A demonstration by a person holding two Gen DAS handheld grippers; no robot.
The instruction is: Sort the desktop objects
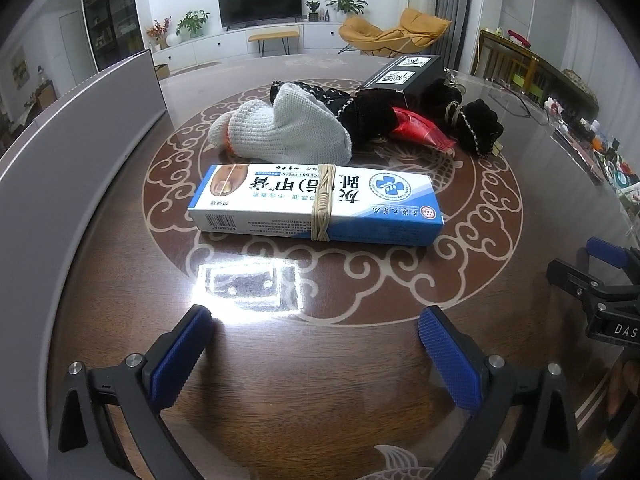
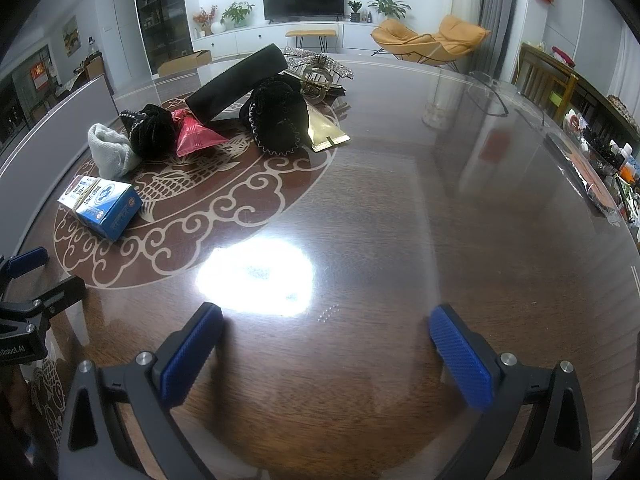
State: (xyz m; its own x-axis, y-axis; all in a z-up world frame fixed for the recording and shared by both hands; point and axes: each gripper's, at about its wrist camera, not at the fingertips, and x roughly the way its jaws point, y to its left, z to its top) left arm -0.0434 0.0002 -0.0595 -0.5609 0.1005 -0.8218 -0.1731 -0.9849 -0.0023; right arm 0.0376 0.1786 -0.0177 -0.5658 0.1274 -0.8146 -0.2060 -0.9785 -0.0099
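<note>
**Open left gripper faces the cream box**

The left gripper (image 1: pixel 316 332), jaws wide and empty, sits low in frame. Just above it, mid-frame, the blue-and-white cream box (image 1: pixel 316 204) lies crosswise on the table (image 1: pixel 120 280). The right gripper (image 2: pixel 326 332), also wide and empty, is farther away.

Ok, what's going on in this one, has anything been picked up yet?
Nothing is held. A person has a claw in each hand over a glass-topped table. The left claw is wide open, facing the blue and white cream box, short of touching it. The right claw is open over bare table. The white glove, black scrunchies and red packet lie unsorted.
</note>
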